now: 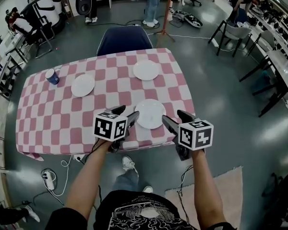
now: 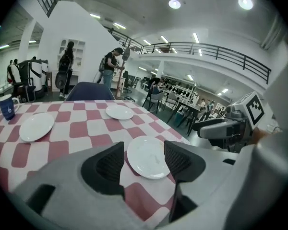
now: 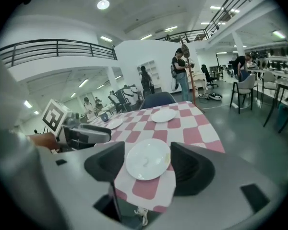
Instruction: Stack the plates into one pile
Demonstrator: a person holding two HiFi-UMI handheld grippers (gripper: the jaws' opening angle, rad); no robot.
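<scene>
Plates, white, on checked surface point(image 1: 62, 123); all 3 appear in every view.

Views: head view alone shows both grippers together, the person's forearms & a pale rug point(image 1: 216, 190) on the floor. Gripper views alone show balcony railing point(image 2: 216, 51) & ceiling lights. Left gripper view has right gripper point(image 2: 204, 130) at its right side; right gripper view has left gripper point(image 3: 103, 134) at its left side.

Count:
- Plates, qty 3, none stacked.
  - Near plate point(image 1: 150, 113): at near edge, toward right corner.
  - Far plate point(image 1: 146, 70): by far edge, right of middle.
  - Third plate point(image 1: 83, 85): left of ctr, well apart from both.
- Cup point(image 1: 52, 76), blue, qty 1: nr far left corner.
- Chair point(image 1: 123, 40), dark blue, qty 1: at far edge.
- Grippers, qty 2: at near edge, either side of near plate.

Fingers:
- Left fingers point(image 2: 108, 166): spread wide, empty. Near plate seen in the gap, lying ahead, untouched.
- Right fingers point(image 3: 103, 164): spread wide, empty. Same plate seen in the gap, no contact.
</scene>
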